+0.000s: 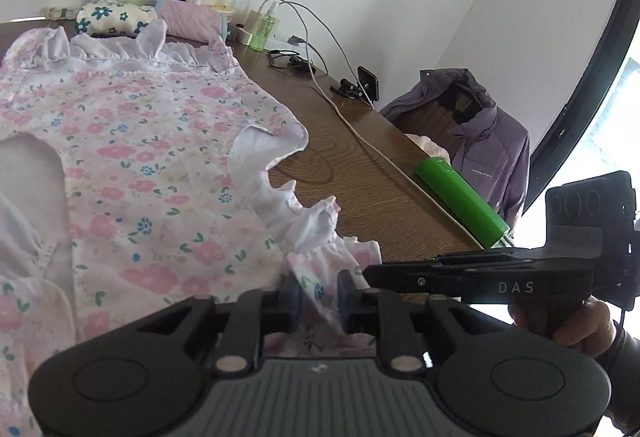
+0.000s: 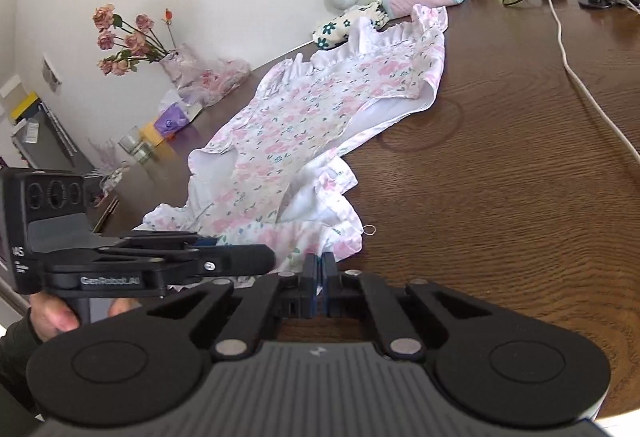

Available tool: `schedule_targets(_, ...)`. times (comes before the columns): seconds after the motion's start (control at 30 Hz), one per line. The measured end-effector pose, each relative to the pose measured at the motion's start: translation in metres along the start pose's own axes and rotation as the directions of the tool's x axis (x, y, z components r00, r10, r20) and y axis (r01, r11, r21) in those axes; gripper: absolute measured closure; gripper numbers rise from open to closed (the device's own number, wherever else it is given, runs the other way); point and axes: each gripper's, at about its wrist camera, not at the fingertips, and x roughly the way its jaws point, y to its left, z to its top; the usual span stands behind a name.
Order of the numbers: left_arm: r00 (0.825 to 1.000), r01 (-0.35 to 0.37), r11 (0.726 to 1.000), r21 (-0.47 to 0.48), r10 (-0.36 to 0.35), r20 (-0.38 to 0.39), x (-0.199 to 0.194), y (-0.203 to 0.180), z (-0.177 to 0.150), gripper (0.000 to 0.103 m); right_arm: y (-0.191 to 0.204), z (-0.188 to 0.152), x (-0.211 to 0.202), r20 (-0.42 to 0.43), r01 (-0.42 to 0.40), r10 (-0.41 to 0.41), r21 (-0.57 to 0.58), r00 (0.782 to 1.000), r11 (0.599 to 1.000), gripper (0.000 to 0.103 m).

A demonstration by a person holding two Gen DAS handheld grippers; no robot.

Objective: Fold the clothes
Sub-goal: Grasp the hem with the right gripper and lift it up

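One wide wooden table (image 2: pixel 500 177) is filling most of both views, and we are working at its near edge. Lying across it is the floral dress (image 2: pixel 304 125), pale with pink and blue flowers and white ruffles, stretching from the near edge away toward the wall, its top spreading flat and its near hem bunching up. We are holding the left gripper (image 1: pixel 318 297) at that hem, its fingers standing apart with a fold of the ruffled cloth lying between them; whether they are pinching it we cannot tell. We are holding the right gripper (image 2: pixel 319 287) just beside it, its fingers nearly together around the very edge of the hem. A purple jacket (image 1: pixel 480 141) is hanging over a chair past the table's far side. A white cable (image 2: pixel 580 77) is trailing along the wood, well apart from the dress. A green roller (image 1: pixel 460 201) is lying near the table's edge. A small bunch of pink roses (image 2: pixel 124 37) is standing near the wall.
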Motion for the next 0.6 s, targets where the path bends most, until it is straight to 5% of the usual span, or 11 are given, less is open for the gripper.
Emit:
schedule_targets(0.1, 0.999, 0.013, 0.999, 0.047, -0.015, 0.043, -0.018, -0.004, 0.008, 0.071, 0.006, 0.000, 0.004, 0.008, 0.020, -0.020, 0.012, 1.000, 1.000, 0.102)
schedule_targets(0.2, 0.990, 0.117, 0.980, 0.158, -0.127, 0.055, -0.029, -0.019, 0.005, 0.068, 0.012, 0.002, 0.006, 0.018, 0.029, -0.029, 0.013, 0.999, 0.999, 0.102)
schedule_targets(0.3, 0.986, 0.164, 0.962, 0.219, -0.161, -0.033, -0.014, -0.031, -0.009, 0.067, 0.018, 0.008, 0.003, 0.032, 0.014, -0.013, -0.004, 0.999, 1.000, 0.102)
schedule_targets(0.43, 0.994, 0.112, 0.967, 0.227, -0.107, -0.036, -0.002, -0.032, -0.021, 0.058, 0.021, 0.014, 0.005, 0.020, -0.001, 0.001, 0.016, 1.000, 1.000, 0.102)
schedule_targets(0.6, 1.000, 0.007, 0.953, 0.304, -0.001, -0.021, 0.003, -0.040, -0.027, 0.058, 0.023, 0.018, 0.008, 0.006, -0.010, 0.010, 0.027, 1.000, 1.000, 0.102)
